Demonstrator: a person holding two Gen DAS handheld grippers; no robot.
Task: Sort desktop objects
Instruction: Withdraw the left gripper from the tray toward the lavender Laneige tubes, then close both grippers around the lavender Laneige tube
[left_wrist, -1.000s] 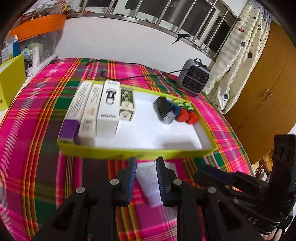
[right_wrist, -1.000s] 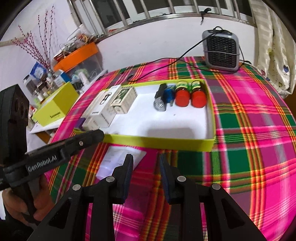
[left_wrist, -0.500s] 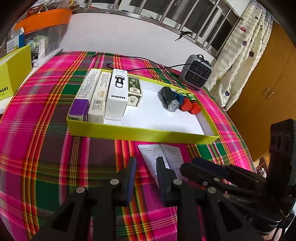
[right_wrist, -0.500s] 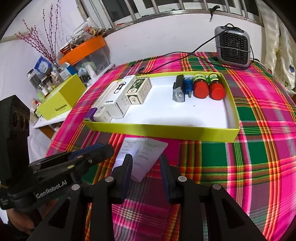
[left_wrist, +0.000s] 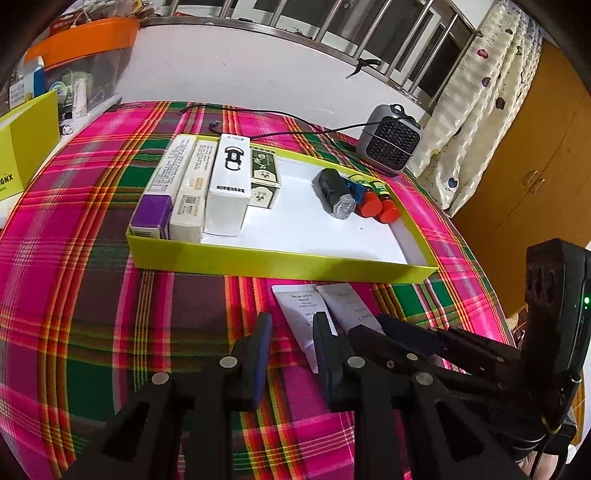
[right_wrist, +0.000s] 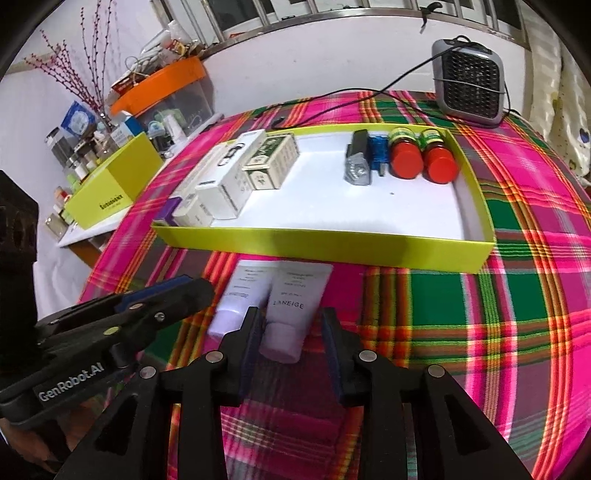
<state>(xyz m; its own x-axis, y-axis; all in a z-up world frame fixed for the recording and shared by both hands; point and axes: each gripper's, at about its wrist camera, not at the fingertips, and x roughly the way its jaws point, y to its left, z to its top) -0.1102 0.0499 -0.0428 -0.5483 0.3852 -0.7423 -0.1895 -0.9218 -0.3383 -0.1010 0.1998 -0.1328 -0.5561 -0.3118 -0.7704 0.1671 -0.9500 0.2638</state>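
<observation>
My right gripper (right_wrist: 290, 332) hung low over the plaid-covered bench (right_wrist: 461, 332), its jaws parted wide with the capped end of a white tube (right_wrist: 295, 306) printed LANEIGE lying between them, not clamped. My left gripper (left_wrist: 290, 339) hovered just beside it, its jaws also apart and holding nothing, over bare cloth to the left of the second white tube (left_wrist: 301, 314). The two tubes lay side by side, touching, flat on the cloth just in front of the yellow-green tray (right_wrist: 332, 245).

Inside the tray, four cartons sat packed together at the left: a purple-ended box (left_wrist: 155, 206), a cream box (left_wrist: 194, 192), a white box with a black clip drawing (left_wrist: 229, 184) and a shorter green-printed box (left_wrist: 264, 173). Toward the right end lay a dark grey cylinder (right_wrist: 356, 162), a small blue item (right_wrist: 378, 149) beside it, then two red-capped bottles (right_wrist: 423, 157) on their sides, touching each other. The middle of the tray floor showed white.

Beyond the tray a grey fan heater (right_wrist: 469, 83) stood at the bench's far edge, its black cable (right_wrist: 332, 101) trailing across the cloth. Off to the left, a yellow-green box (right_wrist: 114, 184) and an orange-lidded clear bin (right_wrist: 166, 96) stood by the wall.
</observation>
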